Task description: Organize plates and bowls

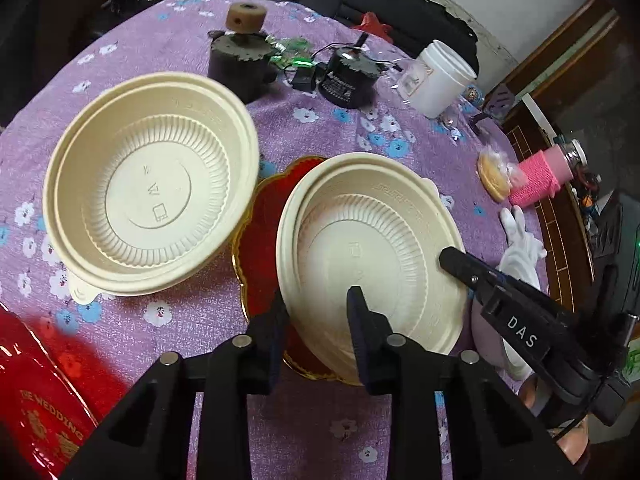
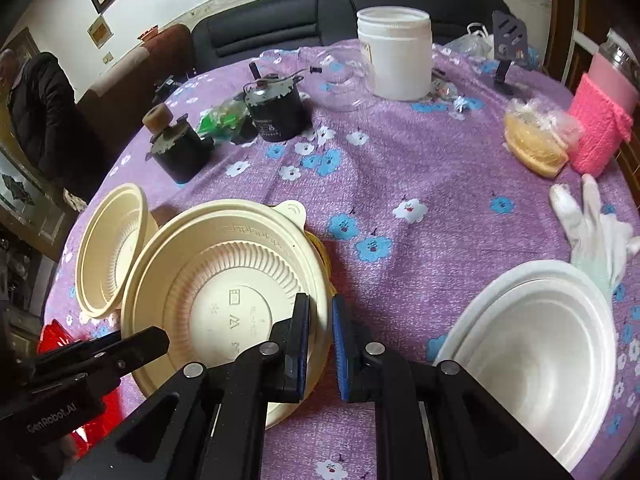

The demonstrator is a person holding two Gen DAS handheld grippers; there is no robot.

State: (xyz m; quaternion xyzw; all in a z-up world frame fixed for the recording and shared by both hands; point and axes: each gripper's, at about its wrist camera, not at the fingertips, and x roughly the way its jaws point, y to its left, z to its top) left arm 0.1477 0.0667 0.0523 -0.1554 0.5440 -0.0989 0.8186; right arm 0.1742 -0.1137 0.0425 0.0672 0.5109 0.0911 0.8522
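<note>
A cream ribbed bowl (image 1: 372,248) (image 2: 224,300) sits on a red gold-rimmed plate (image 1: 260,240). My left gripper (image 1: 316,320) straddles the bowl's near rim, one finger outside and one inside, with a clear gap. My right gripper (image 2: 320,340) straddles the bowl's right rim with a narrow gap; it also shows in the left wrist view (image 1: 480,276). A second cream bowl (image 1: 148,200) (image 2: 112,248) lies to the left, tilted. A white bowl (image 2: 536,352) stands at the right.
On the purple flowered tablecloth (image 2: 420,184) at the back are two dark motors (image 2: 276,108), a white jar (image 2: 396,52), a pink knitted cup (image 2: 600,128), bagged biscuits (image 2: 536,140) and a white glove (image 2: 596,232). A red packet (image 1: 44,400) lies front left.
</note>
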